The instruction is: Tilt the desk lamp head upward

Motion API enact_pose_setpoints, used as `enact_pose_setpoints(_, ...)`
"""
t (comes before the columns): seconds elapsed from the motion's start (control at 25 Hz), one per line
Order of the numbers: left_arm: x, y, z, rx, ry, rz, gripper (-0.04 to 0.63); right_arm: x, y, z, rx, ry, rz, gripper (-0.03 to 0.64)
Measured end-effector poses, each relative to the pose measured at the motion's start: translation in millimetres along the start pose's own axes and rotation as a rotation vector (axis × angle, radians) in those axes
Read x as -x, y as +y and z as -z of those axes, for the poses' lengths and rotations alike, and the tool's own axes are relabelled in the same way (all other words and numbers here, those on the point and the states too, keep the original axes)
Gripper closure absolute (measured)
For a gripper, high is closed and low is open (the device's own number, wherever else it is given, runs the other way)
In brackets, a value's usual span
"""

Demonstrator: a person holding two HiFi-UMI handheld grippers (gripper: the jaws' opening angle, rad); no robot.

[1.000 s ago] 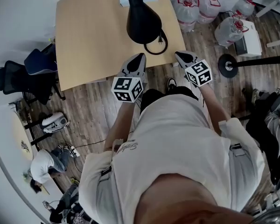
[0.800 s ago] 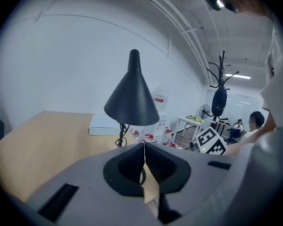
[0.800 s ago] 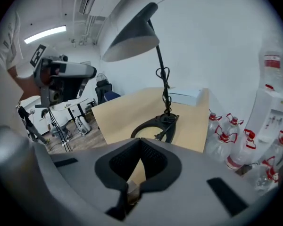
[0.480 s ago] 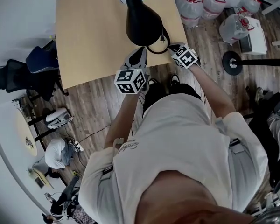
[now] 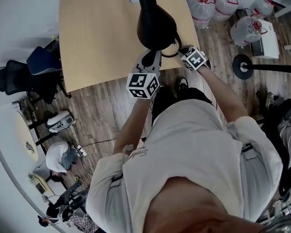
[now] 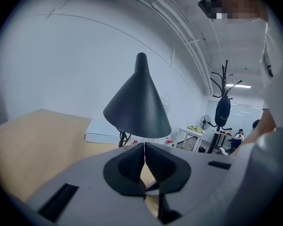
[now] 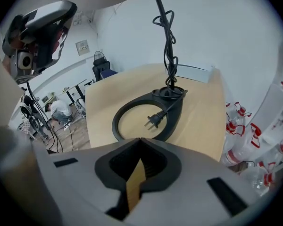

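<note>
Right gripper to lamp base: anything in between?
Nothing: in the right gripper view the lamp base ring appears directly past the tips of the right gripper. The plug lies inside the ring, on the desk.

White short-sleeved shirt [image 5: 194, 149], small script on the chest, dark trousers [image 5: 164, 101], grey left claw [image 6: 144, 146] and right claw [image 7: 140, 141], black-and-white marker cubes [image 5: 143, 85]

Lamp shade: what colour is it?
The lamp shade is plain matte black, shown best in the left gripper view.
</note>
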State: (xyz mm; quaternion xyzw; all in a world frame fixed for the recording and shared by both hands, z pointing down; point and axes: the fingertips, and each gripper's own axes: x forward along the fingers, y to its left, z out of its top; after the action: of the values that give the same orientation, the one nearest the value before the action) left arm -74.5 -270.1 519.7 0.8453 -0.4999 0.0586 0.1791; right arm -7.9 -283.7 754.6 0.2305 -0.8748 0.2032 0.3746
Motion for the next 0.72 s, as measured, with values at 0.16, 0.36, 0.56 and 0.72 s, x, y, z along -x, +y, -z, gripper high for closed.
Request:
enact_pose_setpoints(0.16,1,-2,-9,-0.01,-0.045,-0.01,0.58,0,-3,-2,-0.017,-0.01,0.003,0.621)
enact_pose_setpoints(0.36,10,-12,-11,-0.053,-0.063,-0.039,0.581,1,1,3,0.0,-0.01,0.01,0.621)
enact_pose_setpoints(0.56,24,-21,-18,-0.086,-0.108,-0.036,0.581,2,0,4,-0.022,-0.023,0.015,0.621)
enact_pose_setpoints(0.72,40,-30,-30,-0.106,-0.134,-0.033,0.58,3,-1,4,-0.019,-0.022,0.02,0.621)
